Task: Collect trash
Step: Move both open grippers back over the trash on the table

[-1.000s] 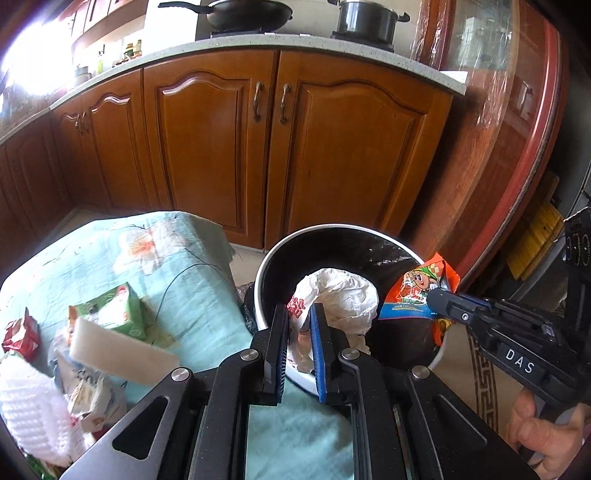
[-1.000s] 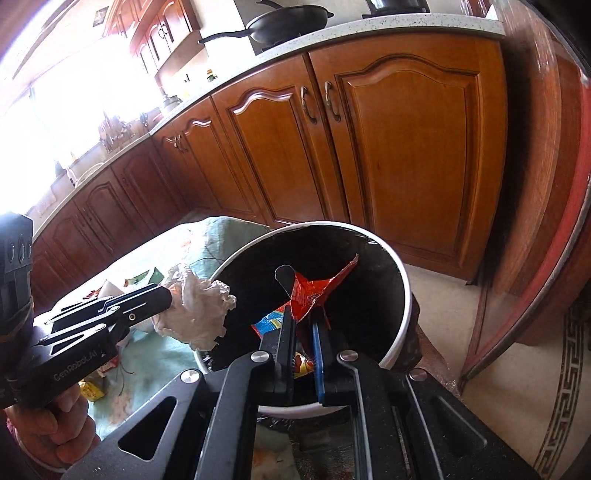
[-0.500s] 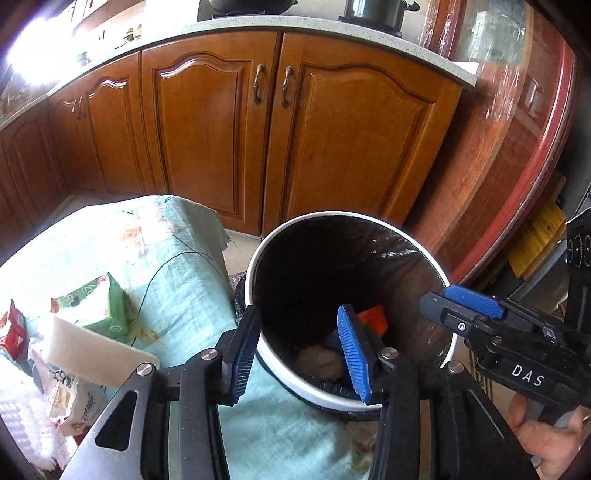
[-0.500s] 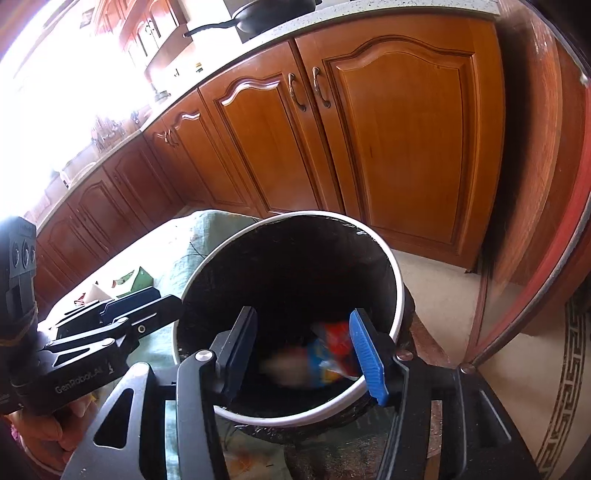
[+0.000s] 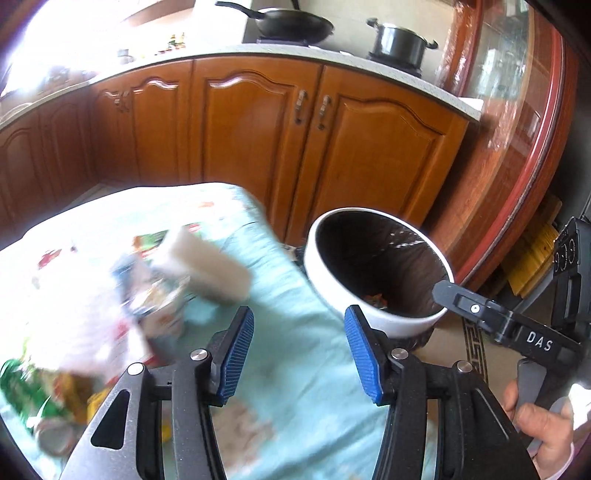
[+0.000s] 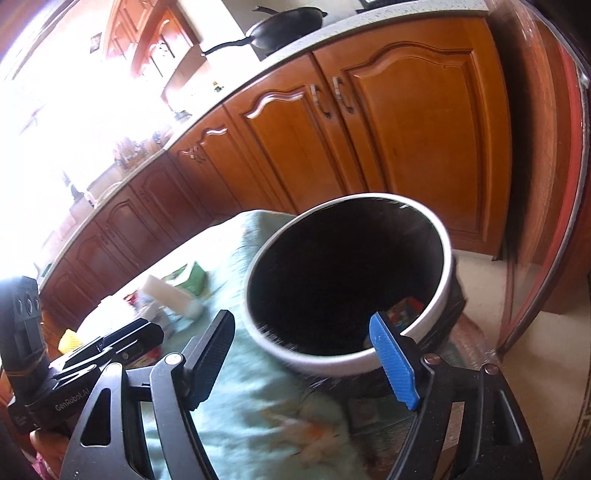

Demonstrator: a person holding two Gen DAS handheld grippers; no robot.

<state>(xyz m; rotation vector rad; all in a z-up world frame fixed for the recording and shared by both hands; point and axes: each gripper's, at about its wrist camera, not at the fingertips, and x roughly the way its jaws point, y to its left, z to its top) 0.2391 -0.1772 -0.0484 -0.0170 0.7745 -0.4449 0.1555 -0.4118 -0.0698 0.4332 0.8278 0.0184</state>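
Note:
A white trash bin (image 5: 388, 317) with a black liner stands beside the table; it also shows in the right wrist view (image 6: 332, 360), with coloured wrappers (image 6: 404, 310) at its bottom. My left gripper (image 5: 299, 354) is open and empty above the pale green tablecloth (image 5: 295, 387), left of the bin. My right gripper (image 6: 306, 362) is open and empty at the bin's near rim. A blurred pile of trash lies on the table: a white foam block (image 5: 207, 266), a green packet (image 6: 190, 277) and mixed wrappers (image 5: 122, 325).
Wooden kitchen cabinets (image 5: 295, 147) run behind the table and bin, with a wok (image 5: 291, 24) and a pot (image 5: 400, 40) on the counter. A red-framed glass door (image 5: 517, 129) stands at the right. The right gripper's body (image 5: 517, 332) shows at the left view's right edge.
Both grippers opened and dropped the white crumpled bag and the red wrapper into the bin. Both have since pulled back and swung left, toward the table.

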